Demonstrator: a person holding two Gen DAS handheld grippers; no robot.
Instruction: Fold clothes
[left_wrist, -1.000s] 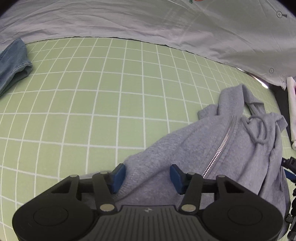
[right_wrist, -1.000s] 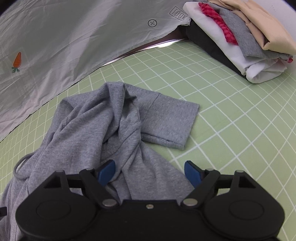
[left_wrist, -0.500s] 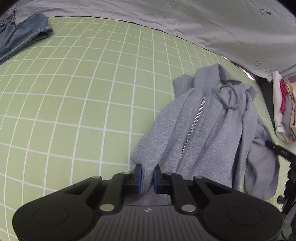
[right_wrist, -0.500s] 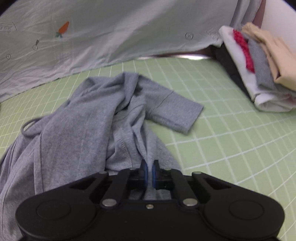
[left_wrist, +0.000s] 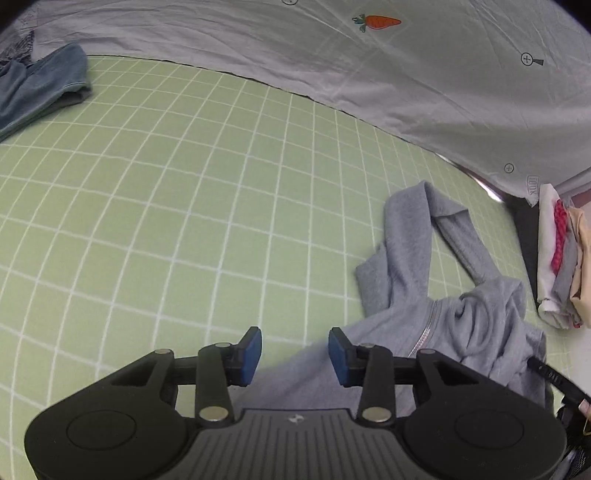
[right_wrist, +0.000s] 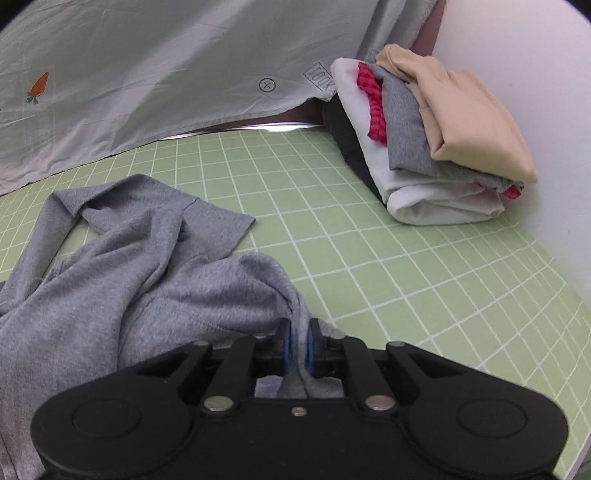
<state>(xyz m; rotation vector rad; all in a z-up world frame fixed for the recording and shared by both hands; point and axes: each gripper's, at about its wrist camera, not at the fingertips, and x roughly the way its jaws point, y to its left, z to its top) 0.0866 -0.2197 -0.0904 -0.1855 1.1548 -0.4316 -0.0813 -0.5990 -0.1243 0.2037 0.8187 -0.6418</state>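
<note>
A grey zip hoodie (left_wrist: 480, 325) lies crumpled on the green grid mat (left_wrist: 147, 221), its zipper (left_wrist: 424, 334) showing. My left gripper (left_wrist: 294, 341) hovers over the hoodie's near edge. Its jaws are opening, the blue pads stand apart, and no cloth is pressed between them. In the right wrist view the hoodie (right_wrist: 147, 277) spreads to the left, one short sleeve (right_wrist: 218, 221) lying flat. My right gripper (right_wrist: 298, 332) pinches a fold of the hoodie's fabric between nearly closed pads. These jaws are starting to open, and the cloth still sits between them.
A stack of folded clothes (right_wrist: 424, 140) sits at the mat's far right beside a white wall (right_wrist: 535, 74), also seen as the stack (left_wrist: 557, 266). A blue denim garment (left_wrist: 40, 85) lies far left. A pale sheet with a carrot print (left_wrist: 369, 55) borders the back.
The left gripper closed on the hoodie's edge, then let go and opened again, shifting left. The right gripper closed on a fold and dragged it right, towards the stack.
</note>
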